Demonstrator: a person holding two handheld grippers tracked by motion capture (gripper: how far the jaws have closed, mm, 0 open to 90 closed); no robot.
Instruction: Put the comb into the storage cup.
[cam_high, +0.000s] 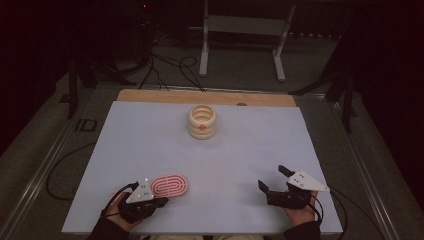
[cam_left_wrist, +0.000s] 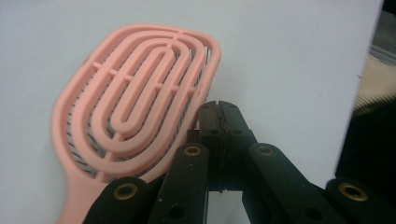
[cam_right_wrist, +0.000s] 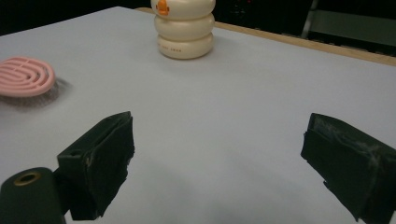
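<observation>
A pink oval hairbrush (cam_high: 170, 185) (cam_left_wrist: 135, 98) lies flat on the white table top near the front left, and also appears at the left edge of the right gripper view (cam_right_wrist: 23, 77). My left gripper (cam_high: 159, 202) (cam_left_wrist: 219, 106) rests just to the brush's right, its jaws pressed together with nothing between them; the brush handle runs down under its linkage. My right gripper (cam_high: 272, 177) (cam_right_wrist: 215, 154) sits at the front right, jaws wide open over bare table. A cream ribbed container (cam_high: 202, 121) (cam_right_wrist: 184, 28) with an orange spot stands at the back middle.
The white board (cam_high: 150, 145) covers a wooden table whose far strip (cam_high: 150, 95) shows at the back. Beyond it are dark floor, cables and a metal stand (cam_high: 245, 30). In the left gripper view the board's edge (cam_left_wrist: 359, 93) lies close on the right.
</observation>
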